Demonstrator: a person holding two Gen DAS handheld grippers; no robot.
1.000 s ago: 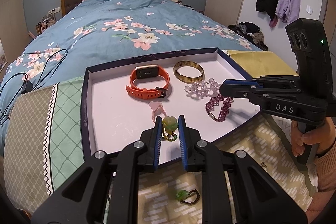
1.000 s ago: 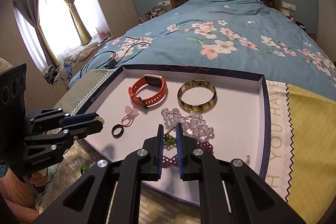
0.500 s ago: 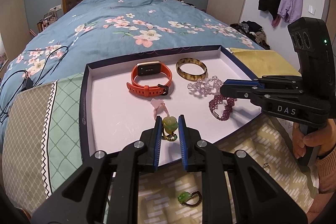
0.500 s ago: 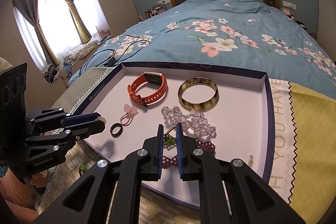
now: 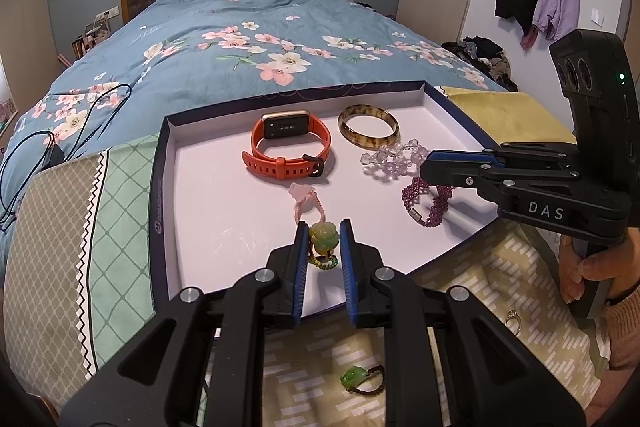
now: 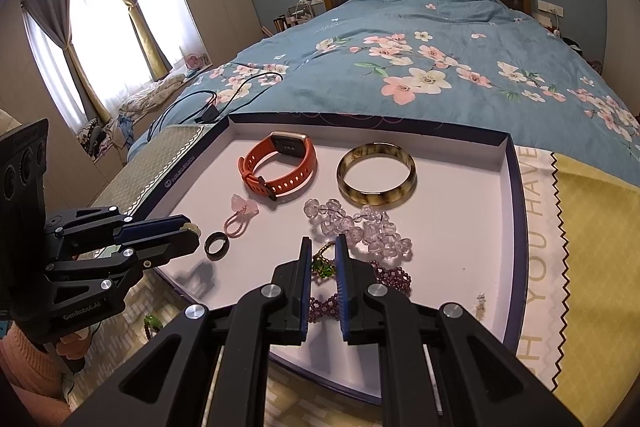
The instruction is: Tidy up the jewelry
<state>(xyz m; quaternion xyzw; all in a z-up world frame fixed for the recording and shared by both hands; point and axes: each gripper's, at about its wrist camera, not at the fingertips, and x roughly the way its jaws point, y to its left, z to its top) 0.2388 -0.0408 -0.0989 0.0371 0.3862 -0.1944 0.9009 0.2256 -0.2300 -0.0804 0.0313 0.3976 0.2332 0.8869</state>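
Left claw (image 5: pixel 324 241): jaws nearly closed, clenched on a pale green flower charm (image 5: pixel 323 235) with a braided green-yellow loop hanging below it; the charm sits between the blue pads, over the near edge of the tray (image 5: pixel 160 163).

Right claw (image 6: pixel 323 259): jaws nearly closed, gripping a green beaded piece (image 6: pixel 323 267) with a gold-coloured cord, just above the purple beaded bracelet (image 6: pixel 394 277).

Inside the tray: a pink charm loop (image 5: pixel 304 197) just beyond the left claw, an orange watch (image 5: pixel 290 147), an amber bangle (image 5: pixel 368 127), a clear bead bracelet (image 5: pixel 390 161), a black ring (image 6: pixel 217 245).

Outside the tray, on the patterned cloth: a green charm ring (image 5: pixel 360 379) and a small gold ring (image 5: pixel 513 319).
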